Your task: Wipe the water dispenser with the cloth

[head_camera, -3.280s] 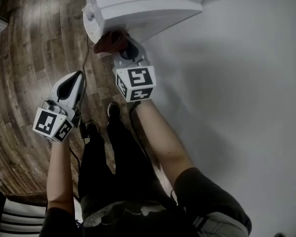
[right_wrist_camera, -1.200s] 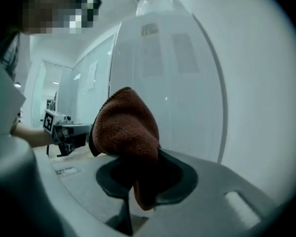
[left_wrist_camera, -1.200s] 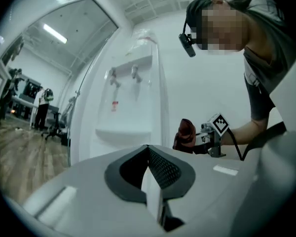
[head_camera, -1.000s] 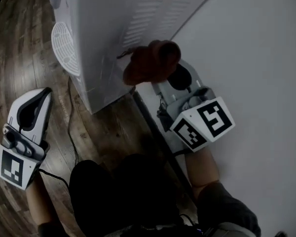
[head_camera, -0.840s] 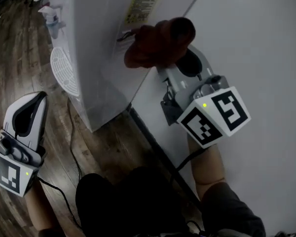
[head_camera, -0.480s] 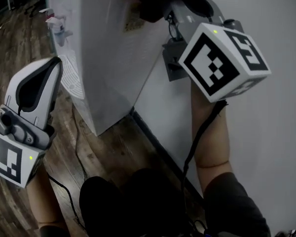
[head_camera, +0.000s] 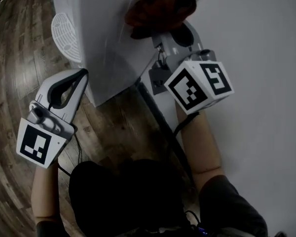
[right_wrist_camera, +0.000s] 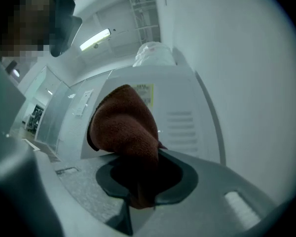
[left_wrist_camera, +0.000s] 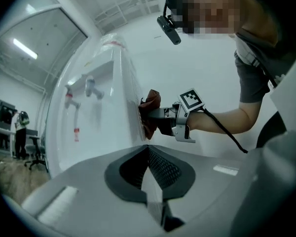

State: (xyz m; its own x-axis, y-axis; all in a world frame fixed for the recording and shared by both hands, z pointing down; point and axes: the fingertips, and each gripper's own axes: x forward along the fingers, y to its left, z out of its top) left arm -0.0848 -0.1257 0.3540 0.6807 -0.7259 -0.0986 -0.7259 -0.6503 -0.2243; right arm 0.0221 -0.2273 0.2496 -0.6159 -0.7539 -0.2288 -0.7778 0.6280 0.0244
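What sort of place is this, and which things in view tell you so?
Probably an office or workshop hall: a white water dispenser stands beside a plain wall on a wood-plank floor, with office chairs and ceiling strip lights behind.

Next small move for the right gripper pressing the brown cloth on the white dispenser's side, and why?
Probably a short downward stroke. The right gripper is shut on the bunched reddish-brown cloth, which presses the white water dispenser's side panel near a yellow label; bare panel lies below.
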